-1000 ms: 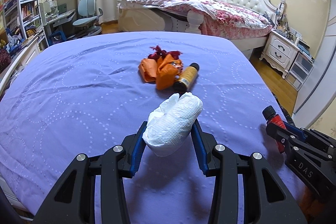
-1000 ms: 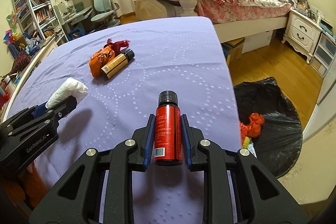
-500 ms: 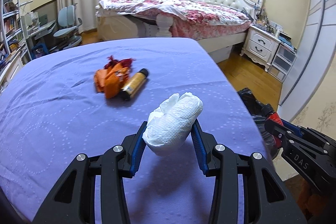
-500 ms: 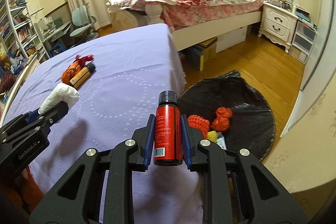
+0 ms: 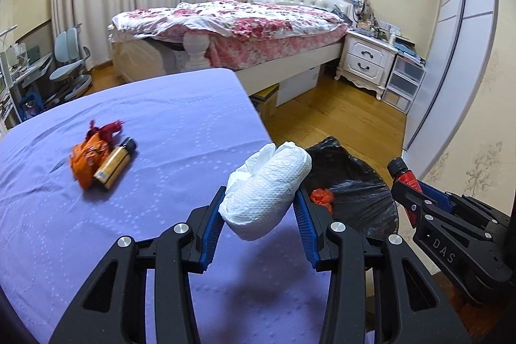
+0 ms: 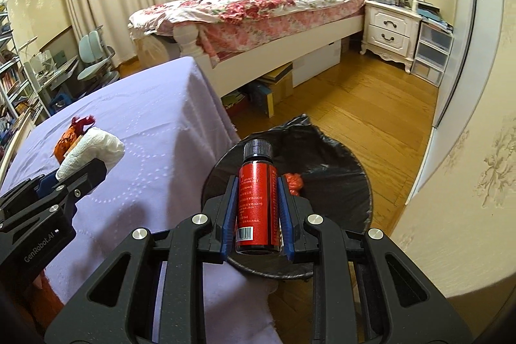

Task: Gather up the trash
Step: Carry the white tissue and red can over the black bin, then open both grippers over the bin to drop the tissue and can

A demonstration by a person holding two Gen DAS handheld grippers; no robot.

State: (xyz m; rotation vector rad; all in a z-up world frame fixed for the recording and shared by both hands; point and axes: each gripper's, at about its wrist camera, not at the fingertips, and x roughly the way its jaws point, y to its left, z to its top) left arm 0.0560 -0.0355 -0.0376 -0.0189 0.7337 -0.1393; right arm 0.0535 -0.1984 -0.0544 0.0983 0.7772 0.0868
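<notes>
Left wrist view: the left claw is clamped on a crumpled white paper towel, soft and dimpled, held above the near right edge of the purple-covered counter. The black-lined trash bin stands on the floor just right of that edge, with orange-red scraps inside. Far left on the counter lie an orange wrapper, a red scrap and an amber bottle with a black cap, touching one another.

Right wrist view: the right claw is clamped on a small red bottle, a smooth cylinder with a ribbed black cap, directly above the bin's glossy liner.

The step in hand looks like the drop. Next, the right claw needs only to part; the left must first travel right, over the bin.
</notes>
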